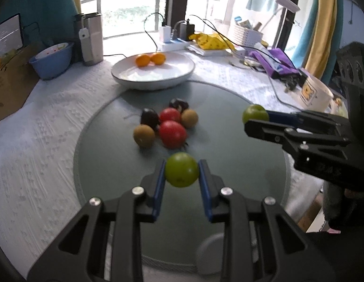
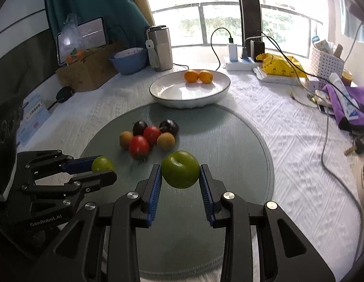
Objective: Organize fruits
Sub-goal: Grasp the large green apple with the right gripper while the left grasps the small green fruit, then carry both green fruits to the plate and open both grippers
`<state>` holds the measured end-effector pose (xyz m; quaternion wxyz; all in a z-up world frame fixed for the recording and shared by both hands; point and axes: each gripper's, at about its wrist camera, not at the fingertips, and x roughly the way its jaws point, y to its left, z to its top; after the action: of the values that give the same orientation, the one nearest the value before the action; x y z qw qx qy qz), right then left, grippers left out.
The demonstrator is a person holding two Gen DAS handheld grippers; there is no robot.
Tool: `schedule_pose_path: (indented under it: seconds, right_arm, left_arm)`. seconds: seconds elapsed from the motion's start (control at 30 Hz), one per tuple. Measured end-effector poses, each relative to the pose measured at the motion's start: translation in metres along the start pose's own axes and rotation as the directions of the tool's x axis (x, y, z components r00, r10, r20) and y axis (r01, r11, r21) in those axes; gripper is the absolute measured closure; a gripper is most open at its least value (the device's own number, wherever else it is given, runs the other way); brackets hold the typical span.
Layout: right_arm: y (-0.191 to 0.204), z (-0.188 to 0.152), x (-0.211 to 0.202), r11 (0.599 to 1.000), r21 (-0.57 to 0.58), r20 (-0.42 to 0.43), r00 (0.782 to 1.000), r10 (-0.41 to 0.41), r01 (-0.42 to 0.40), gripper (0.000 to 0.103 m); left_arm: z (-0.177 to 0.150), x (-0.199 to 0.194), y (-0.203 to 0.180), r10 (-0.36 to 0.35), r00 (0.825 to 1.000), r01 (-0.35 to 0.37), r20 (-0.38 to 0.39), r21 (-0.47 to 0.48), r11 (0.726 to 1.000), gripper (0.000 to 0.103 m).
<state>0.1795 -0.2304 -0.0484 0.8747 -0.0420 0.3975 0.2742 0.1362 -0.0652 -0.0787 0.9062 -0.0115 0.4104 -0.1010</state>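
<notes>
My left gripper is shut on a green apple and holds it above the round grey mat. My right gripper is shut on a second green apple, also above the mat. Each gripper shows in the other's view, the right with its apple, the left with its apple. On the mat lies a cluster: two red tomatoes, two kiwis, two dark plums. A white plate beyond holds two oranges.
A blue bowl and a steel flask stand at the back left by a cardboard box. A power strip with cables, a yellow bag, a white basket, purple cloth and a mug crowd the right.
</notes>
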Motion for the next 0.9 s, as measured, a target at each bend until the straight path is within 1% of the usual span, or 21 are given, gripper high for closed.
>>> schedule_pose_path:
  seconds: [0.5, 0.9]
  right_arm:
    - [-0.007, 0.055, 0.027, 0.999, -0.027, 0.015, 0.999, -0.03, 0.03, 0.068]
    - [-0.026, 0.1, 0.059, 0.998, -0.033, 0.032, 0.998, -0.055, 0.056, 0.068]
  left_arm:
    - [0.056, 0.014, 0.04, 0.023, 0.997, -0.02, 0.07, -0.03, 0.999, 0.074]
    - [0.11, 0.042, 0.073, 0.049, 0.992, -0.045, 0.114, -0.035, 0.998, 0.074]
